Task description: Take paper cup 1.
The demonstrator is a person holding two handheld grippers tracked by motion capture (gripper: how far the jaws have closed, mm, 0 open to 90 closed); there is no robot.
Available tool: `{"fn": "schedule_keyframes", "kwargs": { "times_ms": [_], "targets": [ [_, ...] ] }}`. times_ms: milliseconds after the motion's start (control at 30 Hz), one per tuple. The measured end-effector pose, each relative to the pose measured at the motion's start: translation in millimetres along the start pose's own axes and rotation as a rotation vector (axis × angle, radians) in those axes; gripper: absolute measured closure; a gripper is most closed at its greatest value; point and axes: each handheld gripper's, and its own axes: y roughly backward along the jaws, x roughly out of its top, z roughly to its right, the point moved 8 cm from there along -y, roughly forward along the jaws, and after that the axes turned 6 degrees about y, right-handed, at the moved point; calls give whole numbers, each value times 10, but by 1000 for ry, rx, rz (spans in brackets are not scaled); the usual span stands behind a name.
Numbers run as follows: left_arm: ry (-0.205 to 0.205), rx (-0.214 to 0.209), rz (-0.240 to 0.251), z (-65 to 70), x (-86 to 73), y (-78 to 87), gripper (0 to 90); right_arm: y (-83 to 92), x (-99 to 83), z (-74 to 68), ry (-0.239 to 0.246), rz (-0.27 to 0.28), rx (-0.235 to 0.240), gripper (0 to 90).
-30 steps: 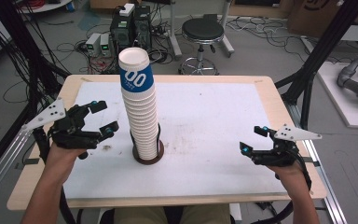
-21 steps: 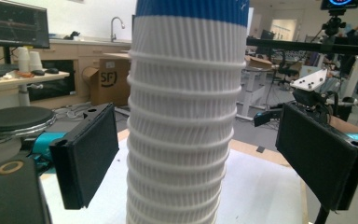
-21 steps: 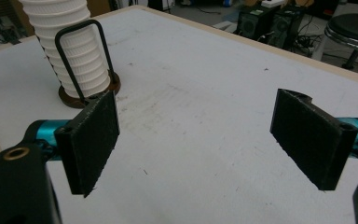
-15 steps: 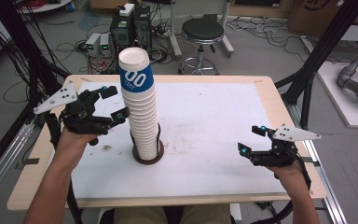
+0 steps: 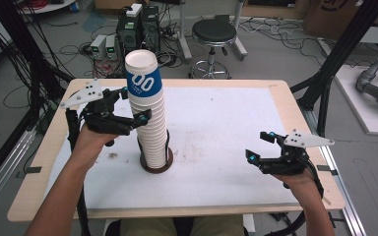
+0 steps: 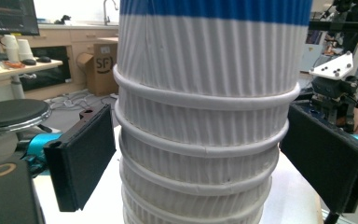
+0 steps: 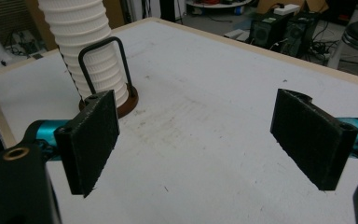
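A tall stack of white ribbed paper cups [image 5: 150, 115] stands in a dark round holder [image 5: 156, 165] left of the table's middle; the top cup [image 5: 143, 78] carries a blue band. My left gripper [image 5: 133, 105] is open, its jaws on either side of the stack's upper part, just below the blue band. In the left gripper view the stack [image 6: 205, 116] sits between the two pads [image 6: 81, 161], with small gaps on both sides. My right gripper [image 5: 261, 146] hovers open near the table's right front, nothing between its pads [image 7: 91, 140]. The stack [image 7: 91, 51] stands far from it.
A white mat [image 5: 226, 128] covers most of the wooden table [image 5: 280, 86]. Beyond the far edge stand a black stool [image 5: 216, 32], computer boxes [image 5: 138, 24] and floor cables. Black frame posts [image 5: 334, 64] rise at the table's right and left.
My left gripper has moved right and up from the table's left side to the stack, and its open jaws now straddle the upper cups. The right gripper has stayed in place.
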Motion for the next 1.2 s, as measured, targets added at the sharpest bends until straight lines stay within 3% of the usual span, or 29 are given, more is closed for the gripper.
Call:
{"fn": "schedule_keyframes", "kwargs": {
  "times_ms": [100, 233, 267, 433, 467, 667, 767, 800, 833, 867, 900, 967, 1033, 1200],
  "targets": [
    [-4, 34, -4, -11, 4, -17, 119, -15, 41, -30, 9, 11, 26, 156],
    [-9, 25, -4, 5, 1, -40, 127, -39, 131, -59, 25, 38, 58, 157],
    [-11, 21, -8, 22, -3, -51, 128, -67, 218, -91, 25, 53, 87, 157],
    [-4, 18, -12, 24, -6, -53, 132, -131, 462, -115, 53, 67, 116, 157],
    [-2, 19, -13, 16, -7, -43, 132, -170, 635, -140, 73, 74, 138, 157],
    [-7, 18, -20, 19, -14, -28, 136, -304, 1068, -222, 108, 81, 227, 157],
    [-11, 19, -21, 18, -15, -29, 137, -355, 1219, -246, 125, 79, 242, 157],
    [-14, 21, -22, 17, -15, -30, 138, -401, 1381, -281, 143, 80, 260, 157],
    [-14, 21, -22, 17, -15, -30, 138, -401, 1381, -281, 143, 80, 260, 157],
    [-15, 23, -22, 19, -17, -31, 138, -440, 1550, -329, 164, 86, 274, 156],
    [-15, 23, -22, 19, -17, -31, 138, -440, 1550, -329, 164, 86, 274, 156],
    [-17, 24, -22, 21, -17, -30, 139, -502, 1779, -447, 224, 87, 305, 156],
    [-18, 25, -23, 19, -18, -28, 139, -525, 1845, -494, 239, 82, 316, 156],
    [-21, 29, -23, 19, -20, -33, 140, -674, 2239, -715, 305, 82, 361, 156]
  ]
}}
